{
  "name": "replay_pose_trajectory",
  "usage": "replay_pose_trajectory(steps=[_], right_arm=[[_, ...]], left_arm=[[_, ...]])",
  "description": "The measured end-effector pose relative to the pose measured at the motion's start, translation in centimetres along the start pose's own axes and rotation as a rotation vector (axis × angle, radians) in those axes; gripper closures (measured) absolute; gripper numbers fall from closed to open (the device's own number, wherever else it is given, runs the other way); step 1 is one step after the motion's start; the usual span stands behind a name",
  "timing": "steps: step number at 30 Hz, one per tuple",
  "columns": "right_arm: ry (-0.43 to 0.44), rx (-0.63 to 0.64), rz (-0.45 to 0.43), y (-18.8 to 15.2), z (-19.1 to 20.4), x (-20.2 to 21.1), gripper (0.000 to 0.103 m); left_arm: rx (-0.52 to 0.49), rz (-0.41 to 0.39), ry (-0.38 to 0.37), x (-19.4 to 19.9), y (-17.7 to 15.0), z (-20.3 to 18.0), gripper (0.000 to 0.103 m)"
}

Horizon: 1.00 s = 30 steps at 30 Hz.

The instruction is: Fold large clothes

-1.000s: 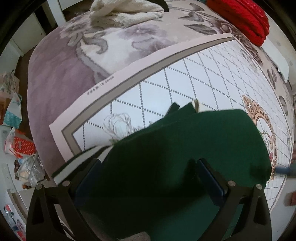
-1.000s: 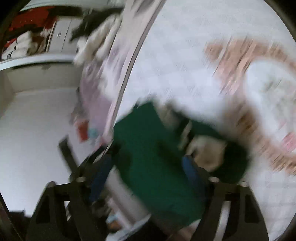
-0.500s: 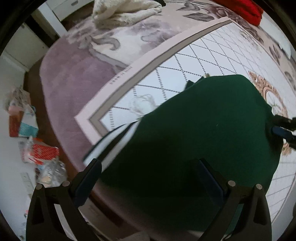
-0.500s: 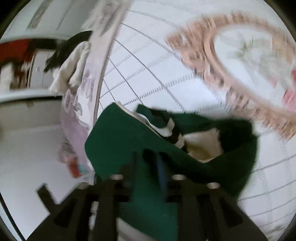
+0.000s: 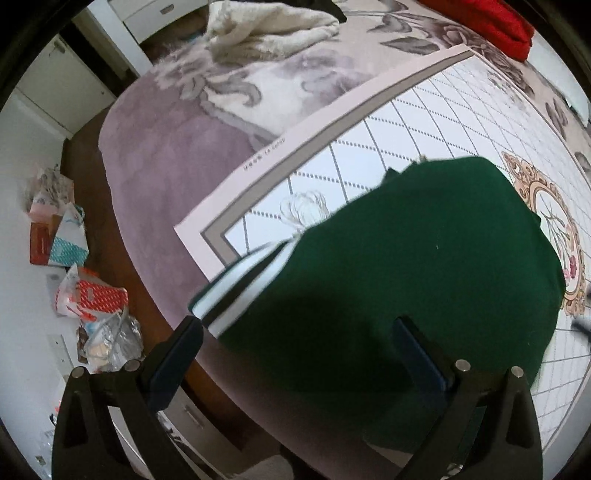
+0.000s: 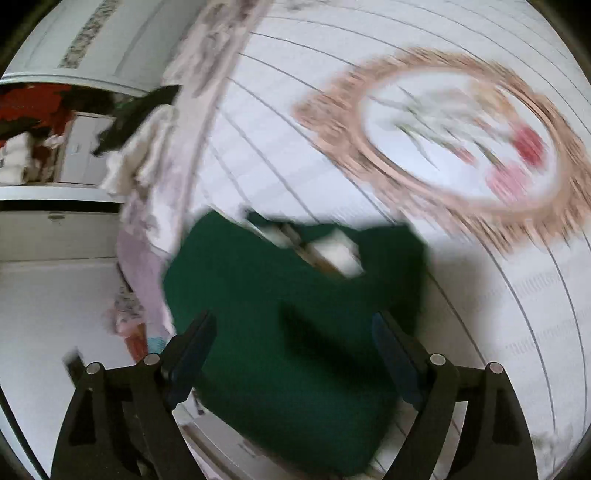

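Green garment [image 5: 424, 273] lies folded into a compact block on the white diamond-pattern sheet [image 5: 369, 147], straight ahead of my left gripper [image 5: 299, 354], its near edge running under the gap between the fingers. White-and-green striped cuff [image 5: 240, 295] sticks out on the block's left side, just ahead of my left finger's tip. My left gripper's jaws stand wide apart with nothing between the pads; it hangs above the cloth, not gripping.

Right wrist view is motion-blurred. Same green garment [image 6: 295, 314] fills the space ahead of my right gripper [image 6: 291, 332], with a pale inner patch [image 6: 336, 254] showing at its far edge. Right jaws are spread wide too, holding nothing; whether the tips touch the fabric I cannot tell.

Further out: gold oval medallion [image 6: 454, 144] printed on the sheet, ahead-right of my right gripper. Mauve floral blanket [image 5: 177, 147] under the sheet, ahead-left. Cream towel [image 5: 266, 33] and red cloth [image 5: 495, 22] far ahead. Bags and packets [image 5: 74, 288] on the floor, left.
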State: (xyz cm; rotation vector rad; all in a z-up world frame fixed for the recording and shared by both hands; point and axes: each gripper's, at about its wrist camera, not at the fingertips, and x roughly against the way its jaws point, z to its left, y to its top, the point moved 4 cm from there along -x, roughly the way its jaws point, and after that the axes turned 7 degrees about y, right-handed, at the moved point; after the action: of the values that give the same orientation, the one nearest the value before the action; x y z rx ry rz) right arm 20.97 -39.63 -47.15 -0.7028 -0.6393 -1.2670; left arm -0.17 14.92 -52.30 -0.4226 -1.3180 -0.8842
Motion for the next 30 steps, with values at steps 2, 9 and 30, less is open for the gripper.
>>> replay_pose_trajectory(steps=[2,9,30], right_arm=[[0.019,-0.062,0.015,-2.2,-2.1,-1.1,0.015],[0.185,-0.145,0.054,-5.1,-6.5,-7.1,0.014],[0.277,-0.189,0.105,-5.1,-5.2,-12.9,0.0]], left_arm=[[-0.011,-0.01,0.007,-0.3,0.9,0.4,0.0],[-0.102,0.018,-0.099,-4.1,4.6,0.5,0.0],[-0.365,0.159,-0.741,-9.5,9.5,-8.9,0.02]])
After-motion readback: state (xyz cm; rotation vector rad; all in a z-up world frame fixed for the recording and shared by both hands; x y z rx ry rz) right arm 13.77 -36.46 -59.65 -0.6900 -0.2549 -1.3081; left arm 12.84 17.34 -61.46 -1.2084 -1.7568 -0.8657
